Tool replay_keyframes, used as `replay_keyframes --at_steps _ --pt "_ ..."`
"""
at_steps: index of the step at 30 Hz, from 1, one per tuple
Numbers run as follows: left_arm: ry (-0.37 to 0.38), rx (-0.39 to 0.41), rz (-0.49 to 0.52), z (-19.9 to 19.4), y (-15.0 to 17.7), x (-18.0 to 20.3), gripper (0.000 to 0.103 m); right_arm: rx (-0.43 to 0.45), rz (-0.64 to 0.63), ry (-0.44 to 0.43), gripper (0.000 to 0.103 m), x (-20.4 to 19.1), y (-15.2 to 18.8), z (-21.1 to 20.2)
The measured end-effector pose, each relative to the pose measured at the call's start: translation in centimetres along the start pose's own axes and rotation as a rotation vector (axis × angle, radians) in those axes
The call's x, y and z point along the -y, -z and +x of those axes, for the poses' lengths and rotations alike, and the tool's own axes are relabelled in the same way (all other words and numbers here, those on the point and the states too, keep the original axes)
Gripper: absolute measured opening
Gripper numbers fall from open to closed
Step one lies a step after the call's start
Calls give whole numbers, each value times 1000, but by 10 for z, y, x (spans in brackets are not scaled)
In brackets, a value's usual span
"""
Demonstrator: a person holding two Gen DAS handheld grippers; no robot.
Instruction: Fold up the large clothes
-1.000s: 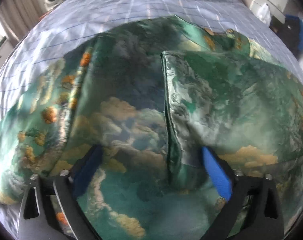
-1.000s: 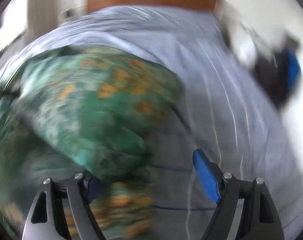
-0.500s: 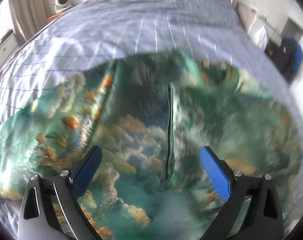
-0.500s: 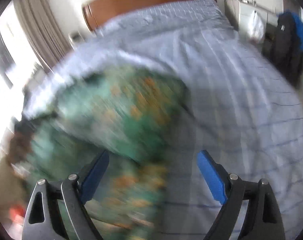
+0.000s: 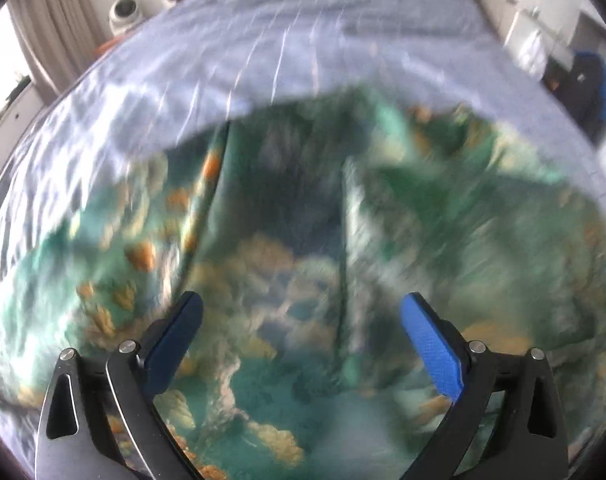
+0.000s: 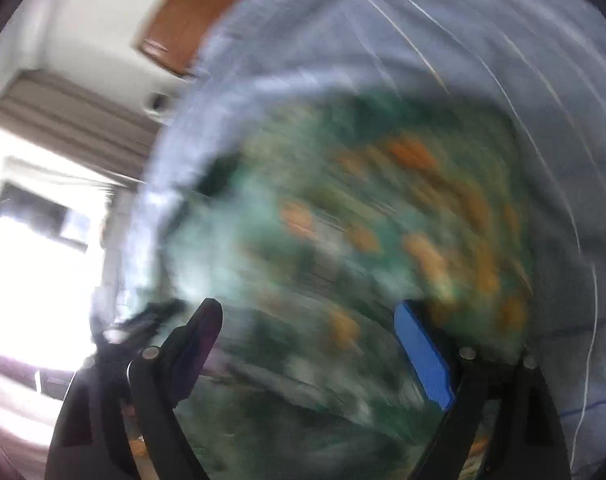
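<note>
Garment point(image 5: 263, 280): a large, shiny piece of clothing printed in greens and blues with cream clouds and orange patches, lying spread across a bed point(image 5: 303, 40) covered in pale blue checked bedding. It fills most of both views, and both are blurred. In the left wrist view one side panel is already turned inward, its straight edge running down the middle of the cloth, so a first lengthwise fold looks done. The opposite side shows a long crease but still seems to lie outward. The lower part, nearest the camera, is flat and not yet folded up. By this reading the job is in its early part: at least one more side fold and the crosswise folds are left.

The left tongs point(image 5: 301, 336) hang over the middle of the garment, released, jaws wide apart with nothing between the blue pads. The right tongs point(image 6: 307, 340) hover over the garment too, also released and empty, having just widened a little. A wooden headboard point(image 6: 207, 12) and a bright window with curtains stand beyond the bed.
</note>
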State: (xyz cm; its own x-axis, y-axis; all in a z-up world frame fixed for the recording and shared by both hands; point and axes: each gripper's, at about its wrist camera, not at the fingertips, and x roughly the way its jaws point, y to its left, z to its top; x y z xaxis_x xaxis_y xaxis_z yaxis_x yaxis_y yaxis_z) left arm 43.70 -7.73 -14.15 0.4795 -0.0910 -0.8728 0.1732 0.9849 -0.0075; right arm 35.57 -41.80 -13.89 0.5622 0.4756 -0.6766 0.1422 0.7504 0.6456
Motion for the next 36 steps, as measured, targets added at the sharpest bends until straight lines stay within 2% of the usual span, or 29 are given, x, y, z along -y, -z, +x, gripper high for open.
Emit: replay_keyframes --at_steps 2,4,6,7,8,10,13,15,16,18,19,20,22,25,28,32,34,36 --pt "36 14 -8 -3 -12 9 100 61 -7 -37 88 -12 -20 -15" --pt "22 3 4 5 -18 19 100 79 19 -58 88 -12 -37 -14" --pt "-57 -59 30 30 -16 27 100 50 76 -48 88 4 -46 3" --pt "-103 -111 37 46 -11 28 101 13 132 -9 88 20 -47 20" --pt "-119 -144 32 56 -5 26 101 -14 169 11 87 33 -48 30" --pt "-87 -112 -6 46 6 13 101 -30 207 20 81 46 -41 43" --pt "-60 -63 45 15 23 2 100 36 162 -31 81 30 -30 15" --pt "-85 -41 101 0 41 -3 101 62 116 -118 85 16 -12 -12" --pt "-101 -60 121 0 53 -6 101 61 100 -125 89 12 -2 -20" --pt "-107 -122 133 7 74 -14 101 22 87 -59 90 18 16 -20" --pt "-107 -126 130 5 87 -18 101 -36 78 4 90 25 28 -11" --pt "-103 -109 126 -5 98 -22 101 -64 70 25 89 30 37 -5" --pt "-74 -88 113 -29 116 -28 101 -39 55 37 89 26 53 -13" --pt "14 -30 81 -78 145 -44 101 -1 21 -28 90 6 83 -35" --pt "18 29 67 -120 163 -67 101 58 -45 -111 90 -27 128 -66" --pt "-20 88 -6 -159 163 -127 101 105 -119 -101 91 -57 184 -79" --pt "-38 115 -65 -179 160 -168 101 104 -138 -91 91 -68 202 -79" --pt "-92 150 -137 -190 156 -219 103 80 -167 -87 91 -80 219 -75"
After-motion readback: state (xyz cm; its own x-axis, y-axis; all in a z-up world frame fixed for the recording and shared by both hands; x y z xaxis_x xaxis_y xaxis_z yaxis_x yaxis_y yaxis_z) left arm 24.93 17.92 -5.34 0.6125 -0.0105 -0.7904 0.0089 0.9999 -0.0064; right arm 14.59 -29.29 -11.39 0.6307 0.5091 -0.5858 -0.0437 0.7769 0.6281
